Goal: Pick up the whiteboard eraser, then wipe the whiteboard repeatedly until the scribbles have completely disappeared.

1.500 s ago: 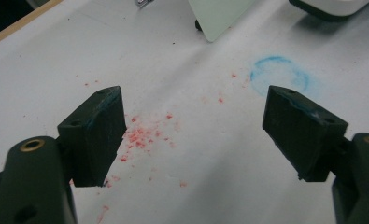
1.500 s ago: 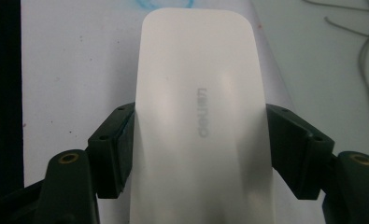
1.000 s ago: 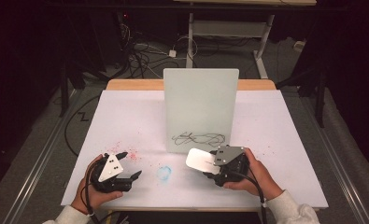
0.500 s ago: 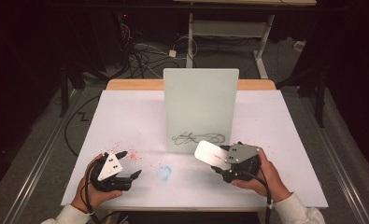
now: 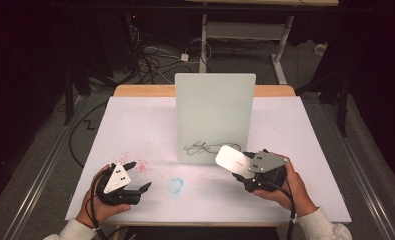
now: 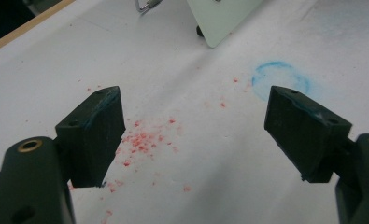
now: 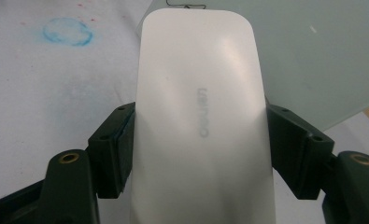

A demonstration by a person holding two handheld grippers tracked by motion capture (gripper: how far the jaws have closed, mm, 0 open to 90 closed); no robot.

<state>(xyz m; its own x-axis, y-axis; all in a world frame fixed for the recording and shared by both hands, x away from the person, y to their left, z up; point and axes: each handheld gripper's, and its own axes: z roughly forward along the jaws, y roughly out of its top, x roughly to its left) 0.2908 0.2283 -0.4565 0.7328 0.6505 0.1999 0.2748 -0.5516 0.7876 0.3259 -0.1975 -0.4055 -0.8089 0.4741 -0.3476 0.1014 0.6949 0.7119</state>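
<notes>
the right gripper (image 5: 252,172) clamps a white eraser (image 7: 201,116) by its sides, holding it just in front of the scribble (image 5: 205,148) low on the upright whiteboard (image 5: 215,107). next, likely press and wipe. the left gripper (image 5: 135,177) rests spread apart, holding nothing.

Light falls from above onto the white bench (image 5: 135,130), which shows bright against a nearly black, murky room. The high view is soft and grainy. In the right gripper view the white eraser (image 7: 198,121) carries a mild sheen, its lettering blurred, perhaps from closeness. The left gripper view is sharper, with faint shadows.
</notes>
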